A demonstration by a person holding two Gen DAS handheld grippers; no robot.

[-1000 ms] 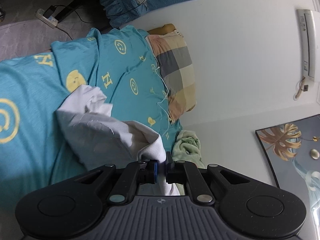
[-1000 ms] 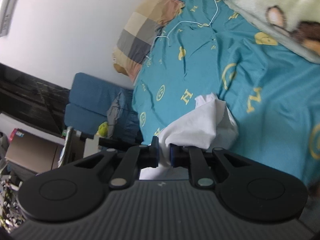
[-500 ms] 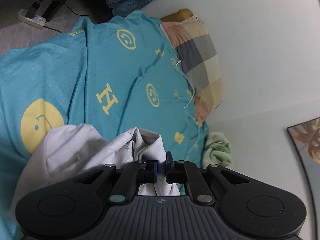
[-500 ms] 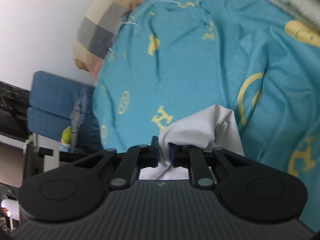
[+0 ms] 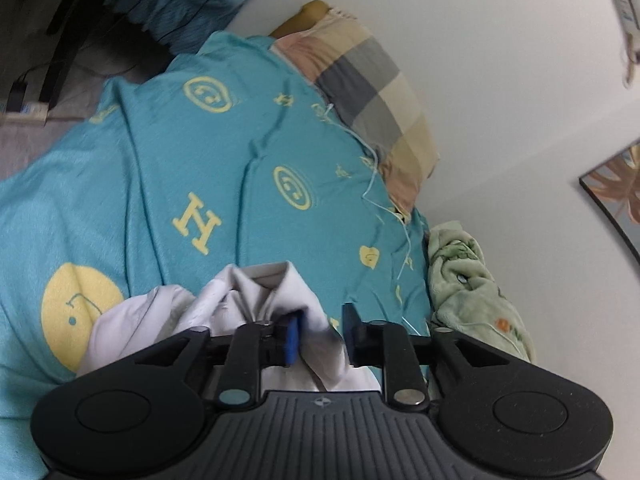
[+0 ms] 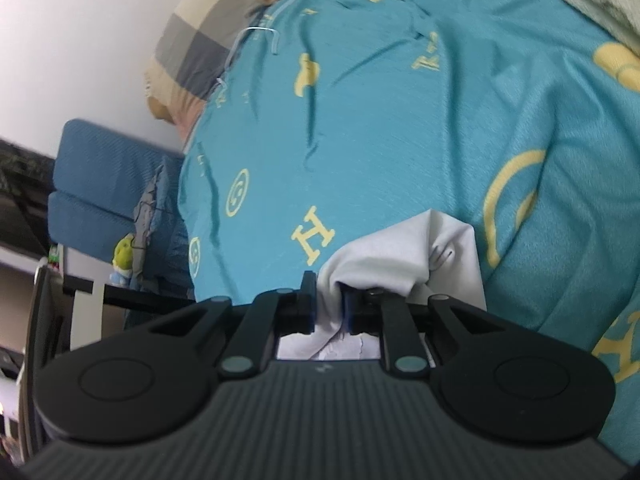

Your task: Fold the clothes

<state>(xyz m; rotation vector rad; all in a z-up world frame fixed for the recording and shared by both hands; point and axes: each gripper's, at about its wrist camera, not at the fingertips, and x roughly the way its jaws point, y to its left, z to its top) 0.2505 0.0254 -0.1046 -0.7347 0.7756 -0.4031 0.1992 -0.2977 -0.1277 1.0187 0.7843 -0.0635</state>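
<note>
1. A white garment [image 5: 256,304] lay bunched on a bed covered by a teal sheet [image 5: 192,168] printed with yellow smiley faces and letters.
2. The left tongs [image 5: 318,334] stood partly open, their jaws having just been opening. A fold of the white garment sat between the blue pads [image 5: 292,338], lying against the left pad, while a gap showed before the right pad, so the cloth was no longer pinched.
3. The right tongs [image 6: 328,308] had their jaws only slightly apart, having just been opening a little. White cloth [image 6: 400,256] filled the narrow gap and both pads appeared to touch it; whether they pressed on it could not be told for certain.
4. In the right wrist view the garment rose in a crumpled peak just beyond the tongs, resting on the sheet beside a yellow letter.
5. A checked pillow [image 5: 376,92] in grey, beige and pink lay at the head of the bed, against the white wall [image 5: 500,80].
6. A thin white cord [image 5: 374,184] trailed over the sheet near the pillow.
7. A pale green blanket [image 5: 468,280] was crumpled along the bed's edge by the wall.
8. A blue cushioned seat [image 6: 104,184] stood beyond the far side of the bed in the right wrist view.
</note>
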